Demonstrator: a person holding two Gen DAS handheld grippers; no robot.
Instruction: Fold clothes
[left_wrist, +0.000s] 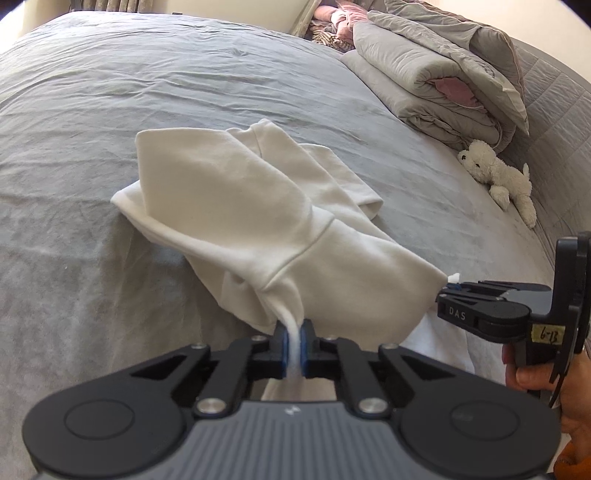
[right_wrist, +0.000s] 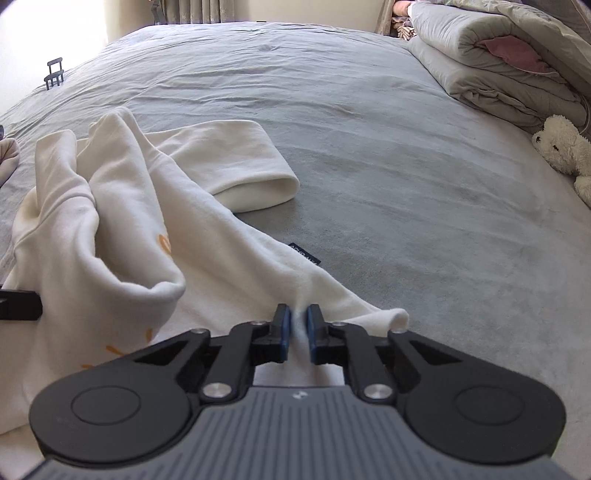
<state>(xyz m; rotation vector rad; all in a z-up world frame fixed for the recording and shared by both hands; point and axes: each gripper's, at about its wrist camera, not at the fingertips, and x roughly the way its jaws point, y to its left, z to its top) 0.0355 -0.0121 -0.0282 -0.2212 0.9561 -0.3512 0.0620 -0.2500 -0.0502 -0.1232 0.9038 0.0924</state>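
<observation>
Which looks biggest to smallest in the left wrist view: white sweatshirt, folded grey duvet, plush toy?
1. White sweatshirt, though it is nearest the camera, which inflates it.
2. Folded grey duvet, farther back, so its real size may be larger.
3. Plush toy, clearly smallest.

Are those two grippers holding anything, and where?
Both hold the white fleece sweatshirt: the left gripper pinches a bunched fold, the right gripper its edge.

Cream-white sweatshirt (right_wrist: 110, 206) with small orange marks and a black label, on a plain grey bedsheet (right_wrist: 369, 147). Black grippers, blue pads (left_wrist: 285, 345). Grey duvet (left_wrist: 436, 74), pink inside the fold. White plush toy (left_wrist: 498, 175). One yellow tag (left_wrist: 549, 335).
</observation>
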